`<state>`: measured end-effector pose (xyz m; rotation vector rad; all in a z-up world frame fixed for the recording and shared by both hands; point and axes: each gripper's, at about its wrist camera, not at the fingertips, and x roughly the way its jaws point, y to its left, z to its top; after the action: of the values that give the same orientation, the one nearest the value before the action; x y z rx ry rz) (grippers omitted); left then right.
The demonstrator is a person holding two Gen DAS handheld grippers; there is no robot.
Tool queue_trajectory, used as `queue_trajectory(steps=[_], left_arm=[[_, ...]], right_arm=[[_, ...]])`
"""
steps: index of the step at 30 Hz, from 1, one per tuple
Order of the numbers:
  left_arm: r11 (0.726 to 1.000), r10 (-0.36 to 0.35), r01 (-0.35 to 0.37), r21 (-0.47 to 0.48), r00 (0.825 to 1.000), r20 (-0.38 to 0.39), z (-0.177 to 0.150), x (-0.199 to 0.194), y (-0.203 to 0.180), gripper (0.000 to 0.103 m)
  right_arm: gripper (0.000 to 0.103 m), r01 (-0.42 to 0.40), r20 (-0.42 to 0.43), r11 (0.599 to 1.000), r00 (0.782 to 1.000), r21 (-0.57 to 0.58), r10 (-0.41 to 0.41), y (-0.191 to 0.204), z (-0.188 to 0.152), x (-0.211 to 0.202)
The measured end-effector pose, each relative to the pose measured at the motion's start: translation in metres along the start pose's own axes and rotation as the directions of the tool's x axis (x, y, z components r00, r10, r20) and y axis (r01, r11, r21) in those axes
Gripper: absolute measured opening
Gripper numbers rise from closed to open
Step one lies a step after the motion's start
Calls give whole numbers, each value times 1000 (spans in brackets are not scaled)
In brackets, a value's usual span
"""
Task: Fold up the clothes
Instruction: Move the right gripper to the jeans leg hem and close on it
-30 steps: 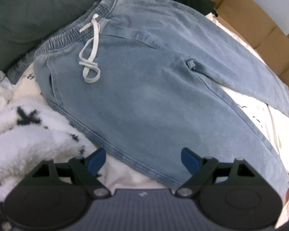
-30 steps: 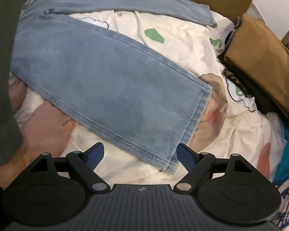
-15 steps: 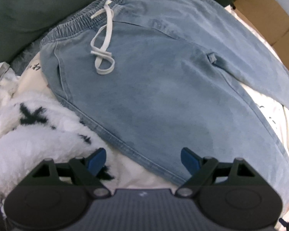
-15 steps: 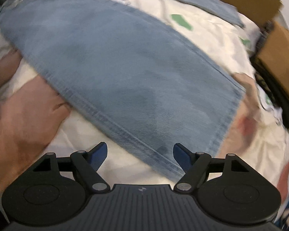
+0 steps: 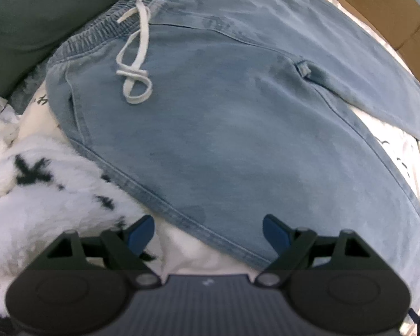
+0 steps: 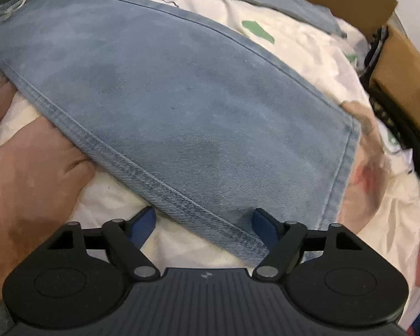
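The light blue jeans (image 5: 238, 128) lie spread flat on the printed bedsheet (image 6: 308, 44). The left claw (image 5: 208, 231) stands released over their near side seam by the hip. The right claw (image 6: 204, 224) has just been closing, its blue pads (image 6: 261, 224) straddling the near leg's seam by the hem, not yet clenched.

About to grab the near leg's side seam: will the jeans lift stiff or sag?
The jeans lie limp on the bedding, so they will likely sag. The wide leg probably trails. The thick side seam should grip well.

Both cameras ride the grippers, looking down close over the jeans (image 5: 238, 126): left above the waistband end, right over a leg; the seam is probably shared.
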<state>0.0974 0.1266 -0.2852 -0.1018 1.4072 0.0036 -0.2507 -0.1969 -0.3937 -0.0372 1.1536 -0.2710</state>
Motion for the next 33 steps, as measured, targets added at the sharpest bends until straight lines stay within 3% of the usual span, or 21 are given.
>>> queue_trajectory(steps=[3,9,23,25,27,33], left_arm=[[1000,8,-8,19,1000,-1,0,2,-6,87],[1000,12,-12,17,1000,-2,-1,2,-7,87],[1000,19,-19,2,1000,1,-1,2,-6,87],[1000,16,-16,-4,1000,1,-2,2,-6,86],[1000,11,-11,-1,1000,1,-2,3,-6,87],[1000,-3,3,-11,1000,-9,-4,11,-2,87]], right_arm=[[56,27,10,999,1000,-39,-26,2,2,-5],[55,66,60,997,996,-25,-65,1,4,-20],[55,25,6,999,1000,29,-25,-2,13,4],[51,17,1,999,1000,36,-17,-4,14,3],[34,13,2,999,1000,41,-13,-5,15,0],[34,8,-1,997,1000,76,-8,-9,20,-4]])
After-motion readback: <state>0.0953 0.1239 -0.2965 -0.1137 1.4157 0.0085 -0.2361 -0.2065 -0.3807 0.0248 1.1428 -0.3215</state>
